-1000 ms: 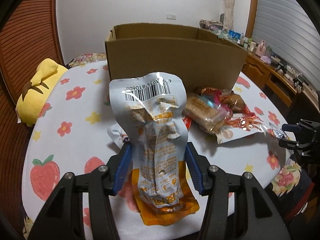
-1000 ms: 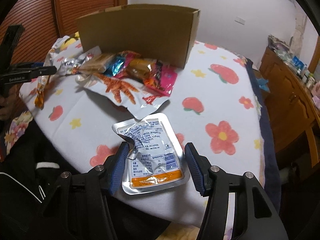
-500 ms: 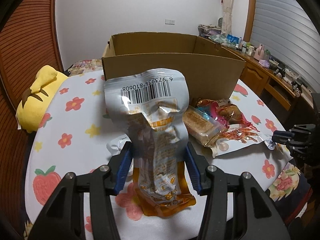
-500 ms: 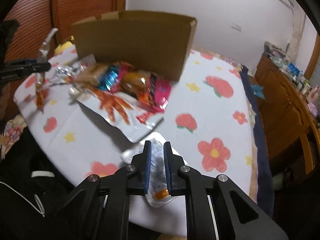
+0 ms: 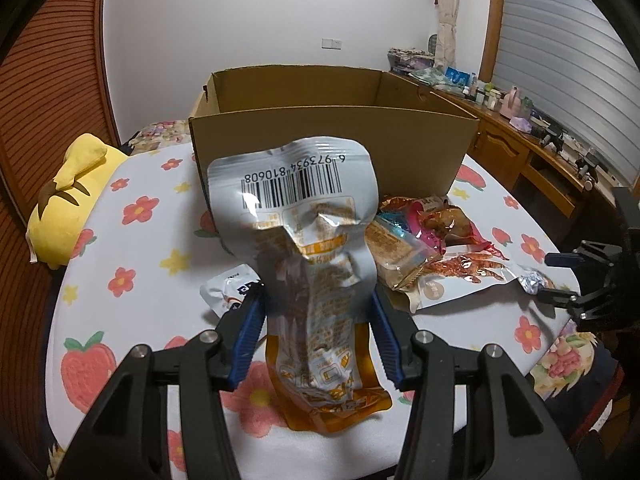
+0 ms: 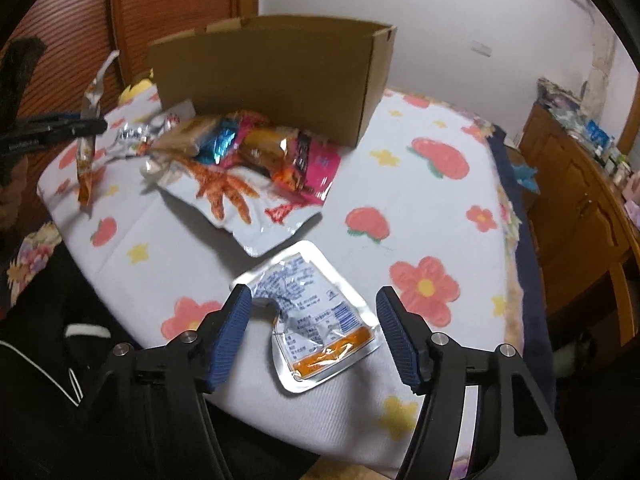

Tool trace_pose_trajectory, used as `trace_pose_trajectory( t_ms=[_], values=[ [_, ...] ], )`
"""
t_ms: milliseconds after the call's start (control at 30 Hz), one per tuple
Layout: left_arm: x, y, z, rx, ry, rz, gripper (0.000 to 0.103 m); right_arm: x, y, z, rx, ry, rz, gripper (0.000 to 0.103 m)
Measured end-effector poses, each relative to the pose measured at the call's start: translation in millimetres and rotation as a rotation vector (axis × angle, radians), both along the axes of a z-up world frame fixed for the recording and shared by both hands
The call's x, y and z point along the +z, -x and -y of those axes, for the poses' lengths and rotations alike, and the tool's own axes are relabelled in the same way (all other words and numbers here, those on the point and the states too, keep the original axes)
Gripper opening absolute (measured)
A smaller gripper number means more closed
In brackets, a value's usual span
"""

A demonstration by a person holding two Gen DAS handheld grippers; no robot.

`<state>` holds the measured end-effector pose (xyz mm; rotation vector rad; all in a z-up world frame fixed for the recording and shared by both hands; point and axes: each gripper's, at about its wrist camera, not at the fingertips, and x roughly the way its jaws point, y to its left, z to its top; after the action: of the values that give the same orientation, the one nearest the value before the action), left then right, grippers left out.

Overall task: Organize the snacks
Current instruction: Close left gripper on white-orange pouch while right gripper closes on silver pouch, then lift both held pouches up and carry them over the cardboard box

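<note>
The cardboard box point(image 5: 332, 148) stood open-topped, seemingly empty inside. A snack pile point(image 6: 256, 160) crowded the cloth before its near wall; the tablecloth point(image 6: 432, 208) right of the box lay bare.

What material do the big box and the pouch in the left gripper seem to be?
Box: brown cardboard, matte, with cut edges and folded corners. Pouch: probably foil-lined plastic film, glossy; it creases sharply and glints, with a crimped top seal. The left gripper holds it upright.
</note>
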<state>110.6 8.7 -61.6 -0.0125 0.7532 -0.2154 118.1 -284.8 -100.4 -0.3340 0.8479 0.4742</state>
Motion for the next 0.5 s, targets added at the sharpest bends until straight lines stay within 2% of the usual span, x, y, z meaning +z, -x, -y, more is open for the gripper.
trace_pose_trajectory(
  t_ms=[200, 300, 500],
  values=[
    [-1.0, -0.5, 0.5, 0.0, 0.001, -0.002, 0.051, -16.0, -14.5, -1.8, 0.009, 0.011, -0.042, 0.066],
    [-0.8, -0.6, 0.7, -0.002, 0.0, -0.002, 0.051, -15.4, -18.3, 1.8, -0.007, -0.017, -0.057, 0.059],
    [1.8, -0.5, 4.3, -0.008, 0.002, 0.009, 0.051, -14.2, -13.2, 5.7, -0.012, -0.023, -0.07, 0.055]
  ],
)
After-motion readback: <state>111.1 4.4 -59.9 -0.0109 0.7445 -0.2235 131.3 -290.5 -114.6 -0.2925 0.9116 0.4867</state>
